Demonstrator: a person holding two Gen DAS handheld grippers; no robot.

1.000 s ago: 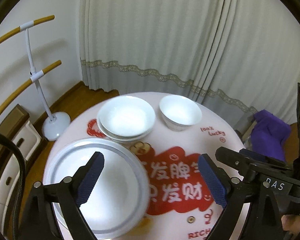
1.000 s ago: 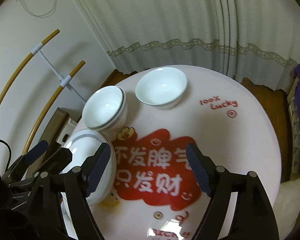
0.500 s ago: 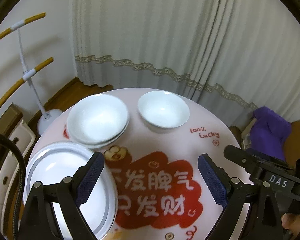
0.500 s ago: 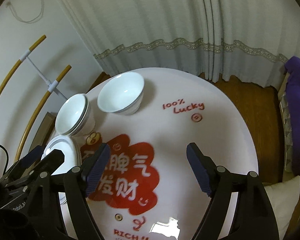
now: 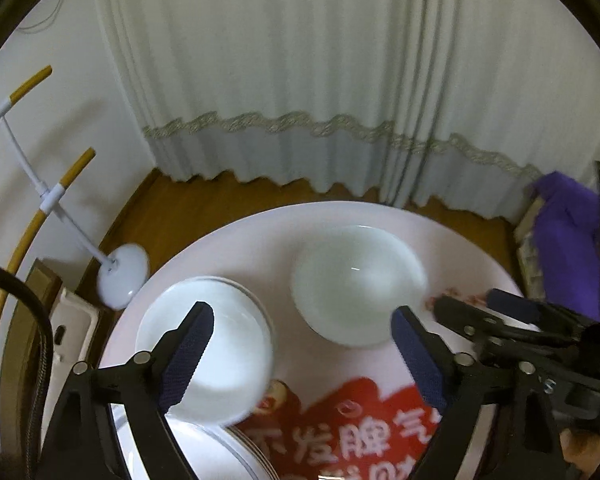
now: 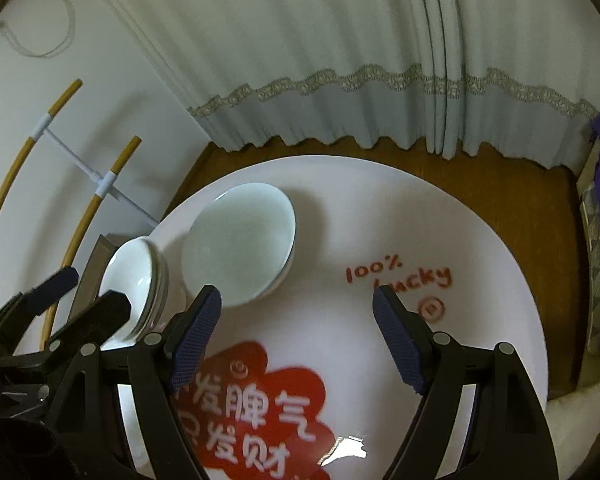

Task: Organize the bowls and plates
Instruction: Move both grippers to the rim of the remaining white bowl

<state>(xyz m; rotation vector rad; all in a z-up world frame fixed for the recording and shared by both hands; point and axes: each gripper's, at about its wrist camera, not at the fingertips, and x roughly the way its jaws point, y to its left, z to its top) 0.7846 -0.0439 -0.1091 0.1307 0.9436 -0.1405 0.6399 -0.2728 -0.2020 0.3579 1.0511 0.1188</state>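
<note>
A single white bowl [image 5: 358, 284] [image 6: 240, 248] stands on the round white table [image 6: 480, 240] toward its far side. To its left sit stacked white bowls [image 5: 216, 344] [image 6: 140, 280]. A white plate stack [image 5: 212, 456] lies at the near left edge. My left gripper [image 5: 302, 356] is open and empty, hovering above the gap between the stacked bowls and the single bowl. My right gripper [image 6: 296, 332] is open and empty, above the table just right of the single bowl. The left gripper also shows in the right wrist view [image 6: 80, 296].
The table [image 5: 260, 248] carries a red print with Chinese characters [image 6: 260, 412] and "100% Lucky" [image 6: 400, 276]. A white stand with curved yellow rods [image 5: 60, 200] stands left of it. Curtains [image 5: 300, 80] hang behind. A purple cloth [image 5: 564, 232] lies at right.
Both grippers have moved forward and to the right over the table. The bowls now look larger and closer, and the plate has slid to the bottom left edge of the left view.
</note>
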